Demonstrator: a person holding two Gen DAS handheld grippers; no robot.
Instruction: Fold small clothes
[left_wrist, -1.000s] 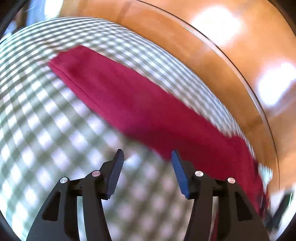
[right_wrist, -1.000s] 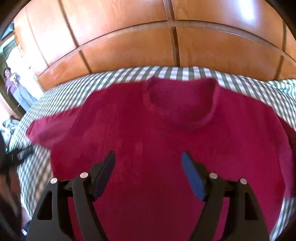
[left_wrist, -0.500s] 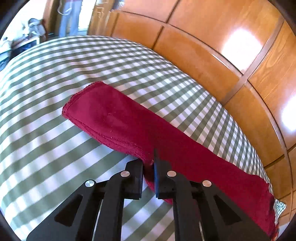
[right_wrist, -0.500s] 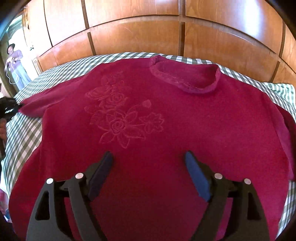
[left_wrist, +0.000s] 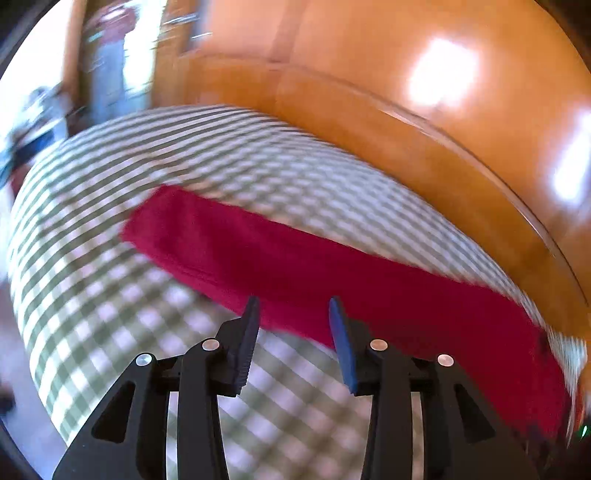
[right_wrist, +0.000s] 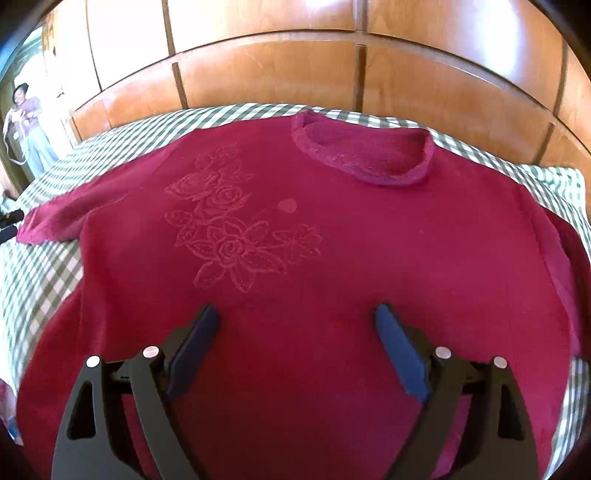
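Lying flat on the checked bed (right_wrist: 40, 273), red sweater (right_wrist: 332, 258) with collar pointing toward the wooden panels (right_wrist: 266, 70), sleeve (left_wrist: 295, 266) stretched sideways; left tongs (left_wrist: 293, 314) just opened and empty, right tongs (right_wrist: 297, 317) spread wide, empty

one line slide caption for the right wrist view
Open right gripper above a red sweater with a rose motif, spread flat on a checked bedsheet.

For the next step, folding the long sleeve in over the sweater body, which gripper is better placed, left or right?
Probably the left. The left gripper is open just above the sleeve, its jaws having just reopened, empty. The right gripper is open over the middle of the sweater, away from that sleeve.
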